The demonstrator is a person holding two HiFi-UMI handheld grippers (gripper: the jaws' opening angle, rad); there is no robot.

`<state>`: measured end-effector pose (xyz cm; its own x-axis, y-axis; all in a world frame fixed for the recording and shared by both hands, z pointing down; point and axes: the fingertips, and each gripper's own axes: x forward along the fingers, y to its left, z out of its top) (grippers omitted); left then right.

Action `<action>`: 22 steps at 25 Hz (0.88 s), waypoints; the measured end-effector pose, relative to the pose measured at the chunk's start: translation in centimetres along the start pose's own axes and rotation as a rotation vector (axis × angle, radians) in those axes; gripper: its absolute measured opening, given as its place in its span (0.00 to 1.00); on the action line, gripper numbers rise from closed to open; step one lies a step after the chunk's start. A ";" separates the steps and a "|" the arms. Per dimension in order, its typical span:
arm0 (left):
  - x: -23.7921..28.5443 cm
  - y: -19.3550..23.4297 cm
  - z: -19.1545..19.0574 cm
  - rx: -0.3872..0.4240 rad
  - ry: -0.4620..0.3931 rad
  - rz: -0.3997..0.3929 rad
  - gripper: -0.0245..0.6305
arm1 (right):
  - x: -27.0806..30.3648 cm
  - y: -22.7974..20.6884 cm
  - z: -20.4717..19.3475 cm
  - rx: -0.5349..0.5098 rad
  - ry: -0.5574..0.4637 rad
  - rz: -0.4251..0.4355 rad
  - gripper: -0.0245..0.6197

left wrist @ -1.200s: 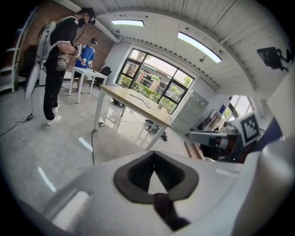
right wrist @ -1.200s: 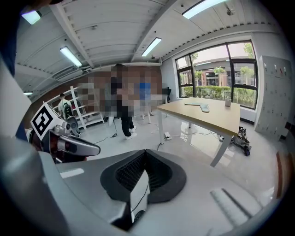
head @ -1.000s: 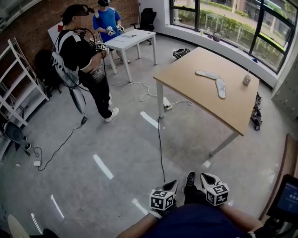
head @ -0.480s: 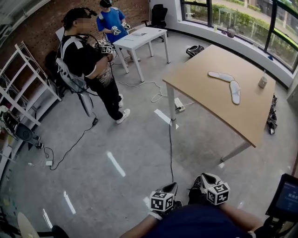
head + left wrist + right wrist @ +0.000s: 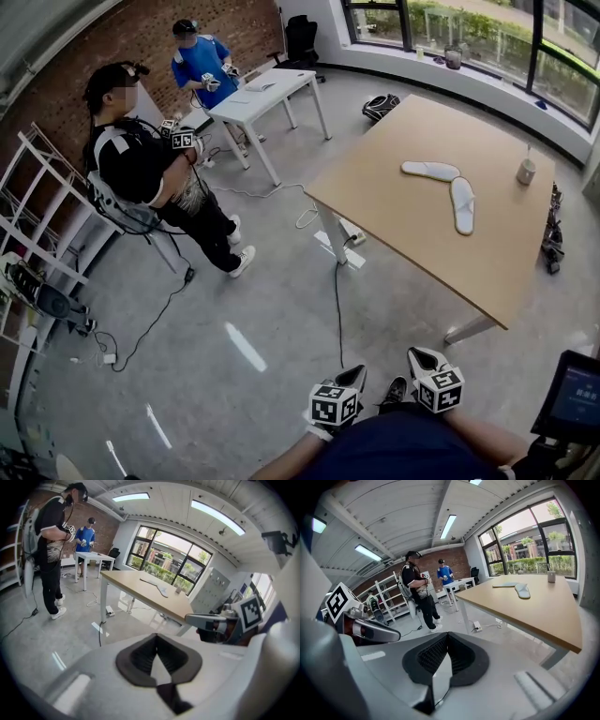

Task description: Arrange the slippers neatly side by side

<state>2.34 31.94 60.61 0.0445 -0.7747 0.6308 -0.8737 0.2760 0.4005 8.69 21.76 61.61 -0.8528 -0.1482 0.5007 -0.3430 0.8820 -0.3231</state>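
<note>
So far, we are judging the task as not begun: the two pale slippers are lying on the wooden table (image 5: 403, 234), towards its far side near a small cup (image 5: 526, 172), well apart from us. We are holding the left gripper (image 5: 354, 375) and the right gripper (image 5: 419, 356) low by our body, each with jaws pressed together on nothing. The slippers are forming a wide V, ends nearly meeting: the farther slipper (image 5: 430, 170) is running across the head view, the nearer slipper (image 5: 462, 204) is running towards us. Both are needing turning parallel.
</note>
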 end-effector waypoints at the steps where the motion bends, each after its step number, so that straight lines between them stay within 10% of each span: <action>1: 0.6 -0.2 0.8 0.011 -0.001 0.003 0.04 | 0.3 -0.8 0.5 0.005 -0.003 0.000 0.05; 22: 11.4 1.6 10.2 0.072 0.057 -0.061 0.04 | 6.3 -11.5 7.2 0.088 -0.039 -0.106 0.05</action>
<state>-3.47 17.74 61.60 0.1246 -0.7550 0.6438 -0.9010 0.1857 0.3921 4.39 7.40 62.69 -0.8239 -0.2575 0.5049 -0.4638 0.8183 -0.3396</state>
